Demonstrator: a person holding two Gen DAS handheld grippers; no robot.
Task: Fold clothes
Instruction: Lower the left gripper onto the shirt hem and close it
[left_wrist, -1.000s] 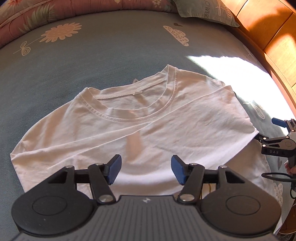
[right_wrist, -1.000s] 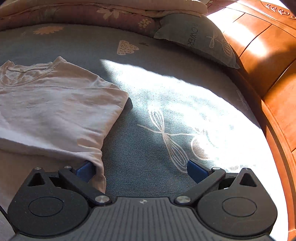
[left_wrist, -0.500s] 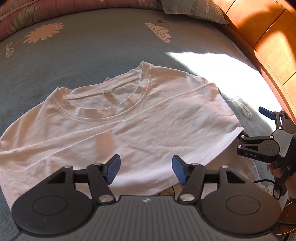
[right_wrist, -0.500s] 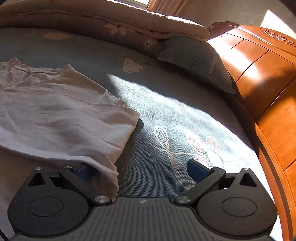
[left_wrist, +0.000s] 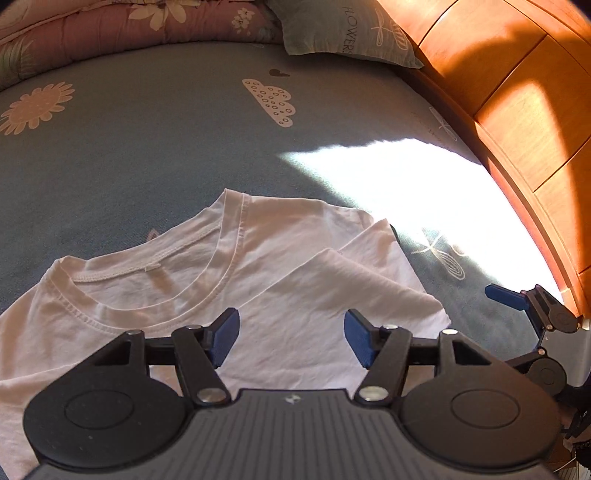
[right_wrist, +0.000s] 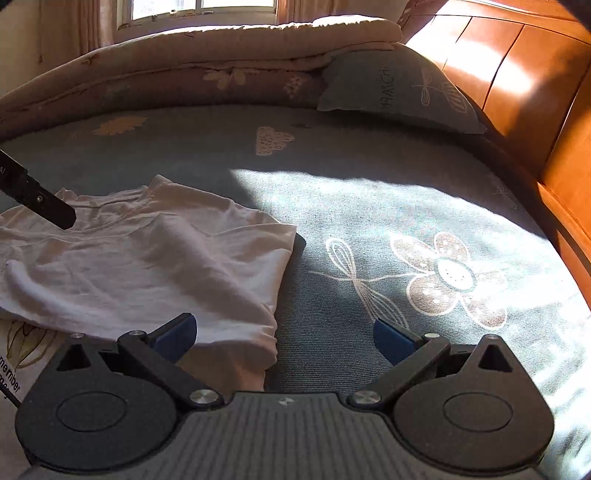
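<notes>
A white T-shirt (left_wrist: 295, 288) lies collar-up on the blue-grey bedsheet (left_wrist: 147, 147), its right side folded inward over the chest. My left gripper (left_wrist: 291, 341) hovers over the shirt's chest, open, with nothing pinched between its blue pads. In the right wrist view the shirt (right_wrist: 147, 266) fills the lower left. My right gripper (right_wrist: 284, 338) stands wide open at the shirt's folded right edge; cloth lies beside its left pad (right_wrist: 177, 332) but is not gripped. The right gripper (left_wrist: 506, 328) also shows at the left view's right edge. One left-gripper finger (right_wrist: 37, 199) crosses the collar area.
An orange wooden headboard (left_wrist: 517, 92) runs along the right. A grey-green pillow (right_wrist: 399, 88) and a rolled pink floral quilt (left_wrist: 110, 29) lie at the far side. Bright sunlight (left_wrist: 388, 184) falls on the sheet right of the shirt. Printed cloth (right_wrist: 22, 350) pokes out under the shirt.
Both grippers have lifted and tilted up, so the shirt sits lower in each view and more of the far bed shows. The shirt's edge has slipped clear of the right gripper's left pad.
</notes>
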